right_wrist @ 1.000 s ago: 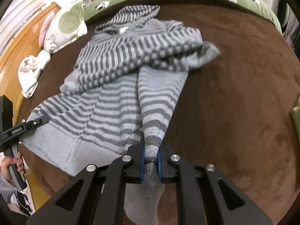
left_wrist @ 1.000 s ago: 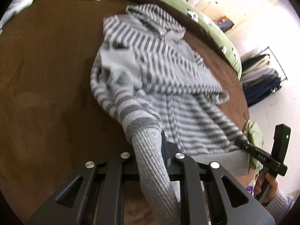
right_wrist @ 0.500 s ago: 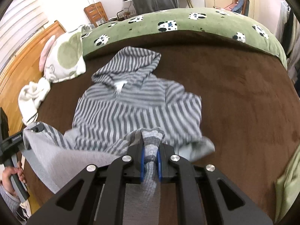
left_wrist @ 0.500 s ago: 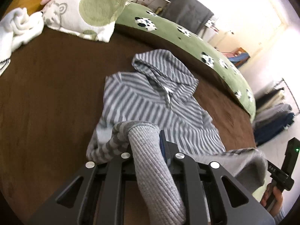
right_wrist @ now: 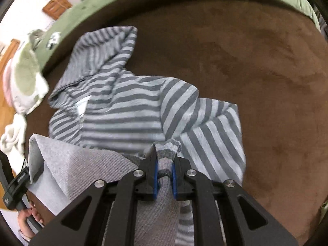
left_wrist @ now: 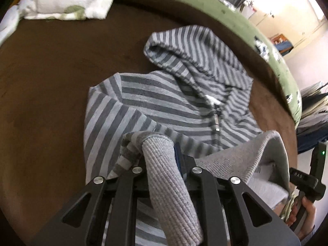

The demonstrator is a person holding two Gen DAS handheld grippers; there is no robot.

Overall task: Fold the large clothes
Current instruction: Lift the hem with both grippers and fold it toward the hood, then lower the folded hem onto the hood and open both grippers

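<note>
- Left wrist view: the striped zip hoodie (left_wrist: 164,102) lies on the brown bed cover (left_wrist: 45,86), hood toward the green panda-print bolster (left_wrist: 235,18). Its ribbed hem (left_wrist: 246,155) is raised over the chest, apparently so the lower half can be folded up onto the upper half.
- The left gripper (left_wrist: 162,155) is clenched on the ribbed cuff (left_wrist: 166,176) of a sleeve, which drapes back over its frame; the jaws are nearly closed around the bunched knit.
- Right wrist view: the hoodie's hood (right_wrist: 102,49) points at the pillow (right_wrist: 24,82), with a folded sleeve (right_wrist: 215,127) lying flat on the right.
- The right gripper (right_wrist: 165,170) pinches a striped sleeve end and grey ribbing tight between its blue pads (right_wrist: 155,176), almost fully closed. Holding both corners probably keeps the fold edge straight.
</note>
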